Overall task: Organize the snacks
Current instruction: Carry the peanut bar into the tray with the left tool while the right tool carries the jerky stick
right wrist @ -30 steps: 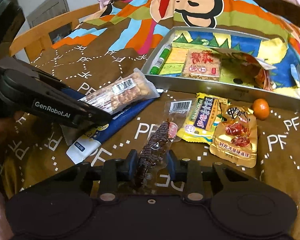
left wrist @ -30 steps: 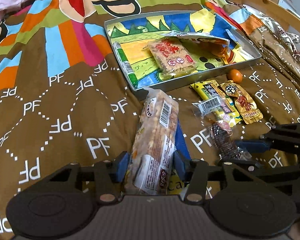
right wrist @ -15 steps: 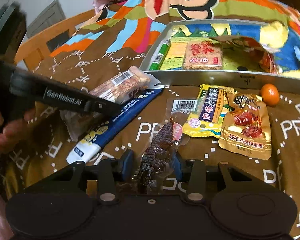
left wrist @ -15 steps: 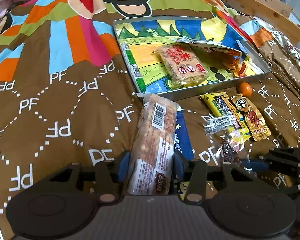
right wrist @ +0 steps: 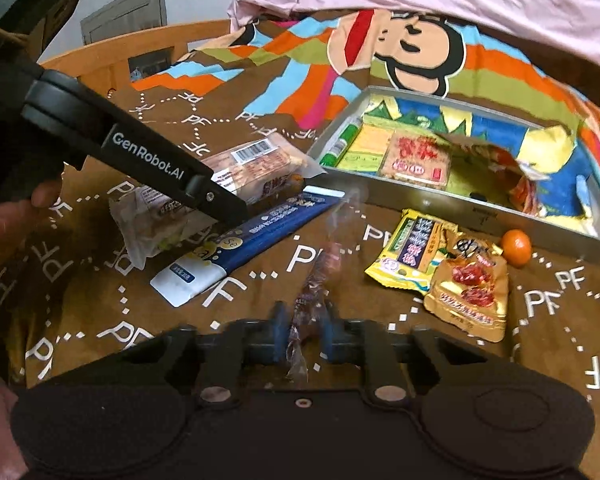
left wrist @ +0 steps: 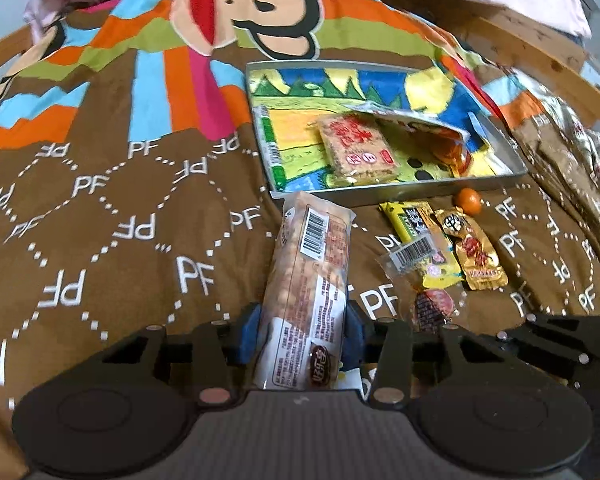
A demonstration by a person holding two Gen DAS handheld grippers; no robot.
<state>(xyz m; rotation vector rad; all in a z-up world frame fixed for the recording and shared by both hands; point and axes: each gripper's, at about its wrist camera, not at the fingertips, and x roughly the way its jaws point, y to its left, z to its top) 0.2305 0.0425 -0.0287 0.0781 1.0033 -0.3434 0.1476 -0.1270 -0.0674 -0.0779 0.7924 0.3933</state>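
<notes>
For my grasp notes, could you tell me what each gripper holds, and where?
Left gripper: the long nut bar, gripped near its lower end. Right gripper: the dark sausage stick, near its lower end.

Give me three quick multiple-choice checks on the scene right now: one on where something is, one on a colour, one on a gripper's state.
1. Where is the small orange fruit?
A. Inside the tray
B. On the blanket just outside the tray's near wall
C. In the right gripper

2. What colour is the long flat pack beside the left gripper?
A. Dark blue with a white end
B. Red
C. Green

3. How does the right gripper stand?
A. Wide open over bare blanket
B. Shut on the dark snack stick
C. Shut on the yellow packet

Answers:
1 B, it sits on the blanket against the tray, by the gold packet.
2 A, the right view shows blue wrapping and a white end.
3 B, its pads press the dark snack stick.
</notes>
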